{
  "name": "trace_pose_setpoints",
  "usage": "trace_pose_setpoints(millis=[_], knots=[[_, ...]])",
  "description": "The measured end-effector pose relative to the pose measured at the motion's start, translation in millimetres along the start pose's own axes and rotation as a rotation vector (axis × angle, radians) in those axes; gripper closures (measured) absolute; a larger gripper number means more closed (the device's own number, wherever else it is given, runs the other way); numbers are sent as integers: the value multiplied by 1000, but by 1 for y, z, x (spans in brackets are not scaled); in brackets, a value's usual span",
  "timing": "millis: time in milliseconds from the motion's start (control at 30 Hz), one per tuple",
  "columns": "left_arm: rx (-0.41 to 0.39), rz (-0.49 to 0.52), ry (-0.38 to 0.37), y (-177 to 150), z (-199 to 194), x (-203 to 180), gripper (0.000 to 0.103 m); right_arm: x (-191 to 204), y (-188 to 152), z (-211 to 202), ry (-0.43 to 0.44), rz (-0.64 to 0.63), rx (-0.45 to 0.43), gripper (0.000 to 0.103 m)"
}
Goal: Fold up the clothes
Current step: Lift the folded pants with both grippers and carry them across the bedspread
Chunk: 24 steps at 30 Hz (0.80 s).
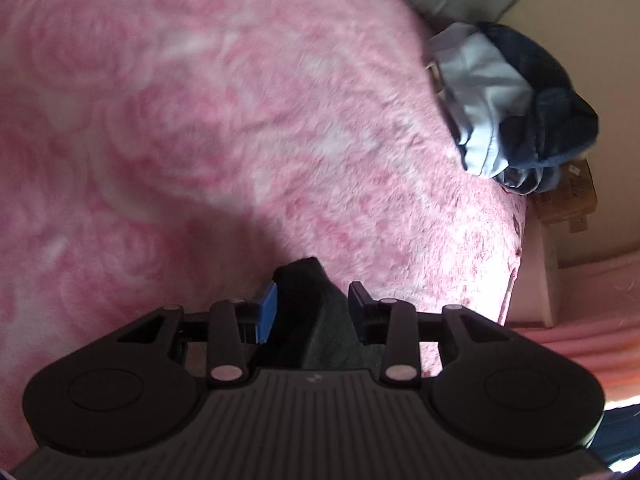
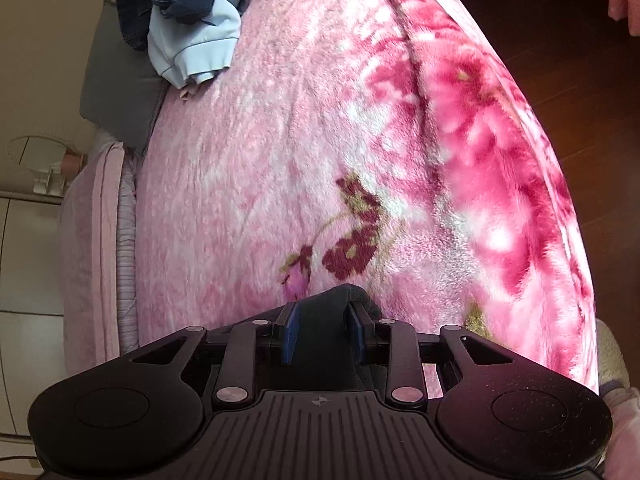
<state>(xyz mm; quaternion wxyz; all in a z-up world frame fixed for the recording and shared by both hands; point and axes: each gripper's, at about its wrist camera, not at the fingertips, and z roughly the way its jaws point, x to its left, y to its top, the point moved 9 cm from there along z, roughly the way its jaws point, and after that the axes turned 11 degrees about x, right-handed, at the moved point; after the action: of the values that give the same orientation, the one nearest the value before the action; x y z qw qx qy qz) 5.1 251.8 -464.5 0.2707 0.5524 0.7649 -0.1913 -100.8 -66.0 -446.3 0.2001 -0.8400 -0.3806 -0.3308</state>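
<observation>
My left gripper [image 1: 312, 300] is shut on a fold of dark garment [image 1: 316, 320] that bunches up between its blue pads [image 1: 267, 308], held above the pink fleece blanket [image 1: 200, 120]. My right gripper [image 2: 322, 324] is shut on the same kind of dark cloth [image 2: 332, 308], which rises between its pads over the flowered pink blanket [image 2: 320, 160]. Most of the dark garment hangs below the grippers, out of sight. A heap of clothes, light blue and dark navy [image 1: 508, 108], lies at the blanket's far edge; it also shows in the right wrist view [image 2: 188, 20].
A grey pillow [image 2: 120, 92] lies beyond the heap. A pale pink folded cover [image 2: 92, 240] lies along the bed's left side. Dark wooden floor [image 2: 580, 80] lies to the right of the bed. A cardboard box [image 1: 568, 196] stands by the wall.
</observation>
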Motion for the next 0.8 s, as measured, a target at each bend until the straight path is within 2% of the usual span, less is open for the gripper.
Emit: trace_pose_setpoints(millis=[67,200,267,300,333,467,500,567,667,700,800], knots=[[40,-56,-34,6,12,5,66,-3,2,2,14,24,7,72],[103,-176,-96,14,33,18,69,-6,5,3,32,40,22,72],[101,-141,-83,13,33,17,82,-4,4,3,20,9,30,72],[89,-128,-80,12,30,15,84,-4,3,3,7,-8,31,81],[61,-119,-81,11,25,13,86,-3,3,4,-12,-28,30,84],[-119,-49,-71,0,3,3,88,-1,-4,2,-33,-62,-5,89],[-153,-62,-77,-2,3,5,87,-2,-5,2,-36,-57,-16,90],[-180,-184,-124,-3,14,19,87,-3,-6,4,-46,-54,-35,90],[-182,-436,-241,-2,30,41,88,-1,-4,8,-58,-73,-38,90],[-171,-469,-262,0,32,43,88,0,-3,9,-60,-85,-34,89],[-142,-459,-299,4,23,41,88,5,-3,9,-71,-131,-14,85]])
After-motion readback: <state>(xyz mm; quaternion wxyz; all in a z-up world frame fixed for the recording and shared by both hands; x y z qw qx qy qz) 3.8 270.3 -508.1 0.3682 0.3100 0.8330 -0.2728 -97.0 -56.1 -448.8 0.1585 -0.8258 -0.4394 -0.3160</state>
